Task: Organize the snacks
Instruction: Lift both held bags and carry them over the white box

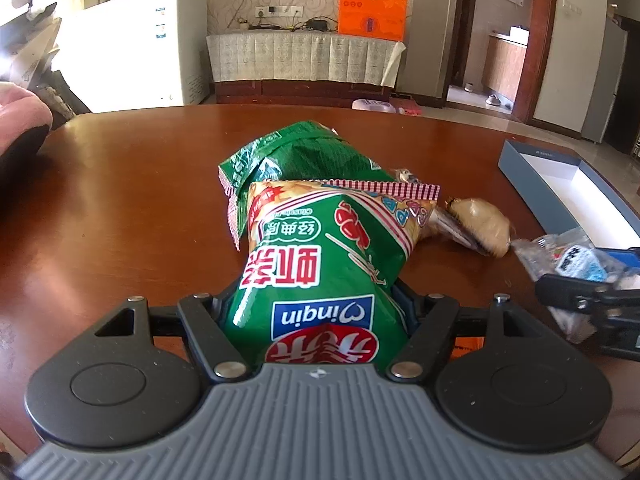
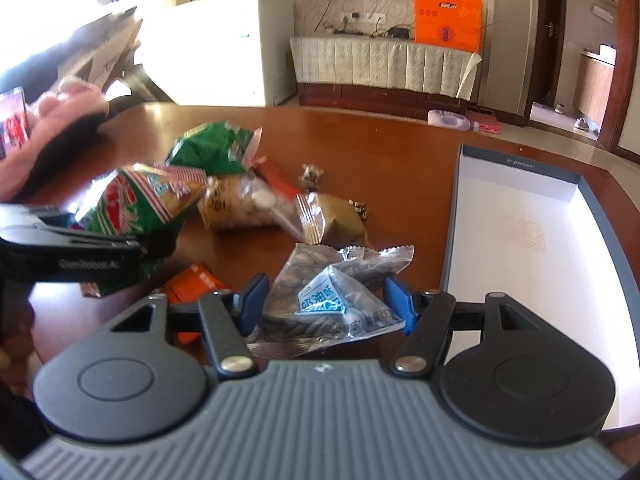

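Clutching a green shrimp-chip bag [image 1: 320, 280] between its jaws, the left gripper [image 1: 316, 312] has the pack squeezed at its lower half, the rest jutting ahead over the worktop [image 1: 120, 200]. Just beyond that bag lies a second green bag [image 1: 300, 152], and ahead to the right a small tan wrapped snack [image 1: 480, 224].

Further right, the right gripper [image 2: 324, 304] is clamped on a clear packet of seeds [image 2: 336, 292], both blue pads pressing its crinkled sides. To its left sit 2 or more orange sachets [image 2: 196, 280]; ahead are a brown peanut pack [image 2: 248, 204] and other loose wrappers. Directly to its right lies the open white-lined box [image 2: 520, 220], seemingly empty — likely where the snacks belong.

Risks, as I judge them: both packs are air-filled and slick, so either could squirm out of the pinch or burst if squeezed harder. The grippers are close together — carrying the chip bag across toward the box could knock the seed packet or sweep wrappers off the worktop.
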### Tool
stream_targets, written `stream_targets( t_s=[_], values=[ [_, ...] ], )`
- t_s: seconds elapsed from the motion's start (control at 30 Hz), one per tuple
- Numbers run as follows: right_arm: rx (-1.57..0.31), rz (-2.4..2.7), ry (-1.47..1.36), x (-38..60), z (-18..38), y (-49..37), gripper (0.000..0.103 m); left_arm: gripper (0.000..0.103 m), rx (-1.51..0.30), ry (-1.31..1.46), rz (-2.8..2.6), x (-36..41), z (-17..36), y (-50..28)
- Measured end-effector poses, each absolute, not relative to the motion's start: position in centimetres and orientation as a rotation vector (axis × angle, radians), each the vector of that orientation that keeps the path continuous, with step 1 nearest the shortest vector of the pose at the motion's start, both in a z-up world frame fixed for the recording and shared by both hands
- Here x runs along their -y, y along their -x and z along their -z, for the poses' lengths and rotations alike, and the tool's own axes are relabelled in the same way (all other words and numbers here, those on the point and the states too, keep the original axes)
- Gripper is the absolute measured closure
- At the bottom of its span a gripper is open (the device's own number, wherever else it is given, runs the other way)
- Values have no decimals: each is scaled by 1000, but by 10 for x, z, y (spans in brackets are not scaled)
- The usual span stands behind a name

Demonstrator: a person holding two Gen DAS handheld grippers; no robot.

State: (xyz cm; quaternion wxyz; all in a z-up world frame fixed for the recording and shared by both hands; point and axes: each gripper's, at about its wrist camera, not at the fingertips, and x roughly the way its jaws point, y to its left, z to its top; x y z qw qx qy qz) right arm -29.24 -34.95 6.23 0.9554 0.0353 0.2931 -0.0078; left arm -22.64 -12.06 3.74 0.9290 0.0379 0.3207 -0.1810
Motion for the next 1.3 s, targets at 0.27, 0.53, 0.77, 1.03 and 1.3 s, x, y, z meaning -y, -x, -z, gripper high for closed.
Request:
stream_targets(
  t_s=[0.27,0.53,0.77,1.03,1.3],
  values=[
    [-554,8,-76,353,-69,303,37,28,-613,-112,375,128,-47,233],
    [-522,8,-83,357,-76,314,37,28,-598,-122,414,144,-50,237],
    [-507,17,-89,367,-80,320,37,27,-593,-130,435,165,-50,238],
    [-493,35,-100,378,-82,330,37,27,-588,-121,458,182,-50,241],
    [-480,56,-111,389,-85,336,37,27,-586,-118,491,205,-50,247]
  ],
)
